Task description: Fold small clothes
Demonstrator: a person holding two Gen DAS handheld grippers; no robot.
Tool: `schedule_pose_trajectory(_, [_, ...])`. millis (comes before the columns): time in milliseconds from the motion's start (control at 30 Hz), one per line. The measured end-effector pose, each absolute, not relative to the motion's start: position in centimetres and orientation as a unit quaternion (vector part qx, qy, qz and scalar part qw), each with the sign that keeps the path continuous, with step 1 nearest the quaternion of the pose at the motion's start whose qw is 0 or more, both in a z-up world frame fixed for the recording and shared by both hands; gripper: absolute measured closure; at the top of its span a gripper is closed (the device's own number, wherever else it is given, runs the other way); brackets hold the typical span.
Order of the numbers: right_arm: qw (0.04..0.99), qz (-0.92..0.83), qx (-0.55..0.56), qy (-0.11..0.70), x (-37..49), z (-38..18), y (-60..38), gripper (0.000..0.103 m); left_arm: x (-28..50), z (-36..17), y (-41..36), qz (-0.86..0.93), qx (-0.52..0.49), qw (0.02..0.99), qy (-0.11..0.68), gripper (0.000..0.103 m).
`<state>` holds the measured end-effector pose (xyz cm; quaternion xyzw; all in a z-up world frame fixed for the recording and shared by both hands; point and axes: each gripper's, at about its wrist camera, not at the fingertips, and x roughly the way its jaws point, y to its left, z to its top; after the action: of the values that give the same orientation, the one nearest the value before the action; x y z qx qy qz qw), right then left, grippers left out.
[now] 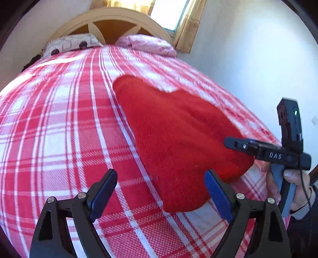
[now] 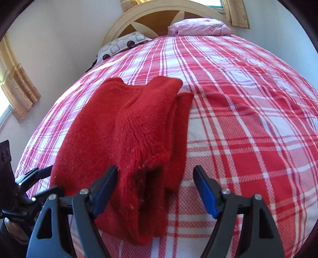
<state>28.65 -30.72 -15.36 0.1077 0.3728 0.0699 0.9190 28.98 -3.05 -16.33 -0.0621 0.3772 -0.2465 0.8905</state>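
One red knit garment (image 2: 123,139), lying folded on the red-and-white plaid bedspread (image 2: 248,129); its near hem is partly hidden behind the right gripper (image 2: 156,190), and its underlying layers cannot be made out. Two grippers: the right, jaws spread, straddles the near hem without pinching it; the left gripper (image 1: 161,195), jaws likewise spread, hovers beside the garment's edge. Two pillows, one patterned pillow (image 2: 121,44) and one pink pillow (image 2: 198,26), lie at the headboard (image 2: 151,12), whose top is cut off.
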Motion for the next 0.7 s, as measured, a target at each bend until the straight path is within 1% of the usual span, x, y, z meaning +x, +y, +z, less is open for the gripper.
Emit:
schedule_pose_trajectory(133, [0.934, 0.071, 0.106, 0.334, 27.5, -13.7, -31.6, 0.025, 30.3, -14.3, -1.3, -0.225, -0.077, 0.906, 0.349, 0.013])
schedule_pose_trajectory(233, [0.938, 0.072, 0.126, 0.316, 28.0, -12.6, -32.5, 0.024, 32.8, -14.3, -0.7, -0.207, -0.090, 0.908, 0.354, 0.013])
schedule_pose_trajectory(367, [0.931, 0.077, 0.152, 0.323, 30.1, -12.5, -33.4, 0.024, 35.5, -15.6, -0.8, -0.200, -0.118, 0.896, 0.378, 0.013])
schedule_pose_trajectory(533, [0.914, 0.087, 0.196, 0.345, 32.7, -13.8, -34.4, 0.032, 37.4, -17.4, -1.9, -0.204, -0.131, 0.883, 0.402, 0.013])
schedule_pose_trajectory(700, [0.893, 0.109, 0.240, 0.365, 35.0, -15.6, -35.3, 0.033, 38.4, -18.2, -2.2, -0.222, -0.167, 0.871, 0.406, 0.013])
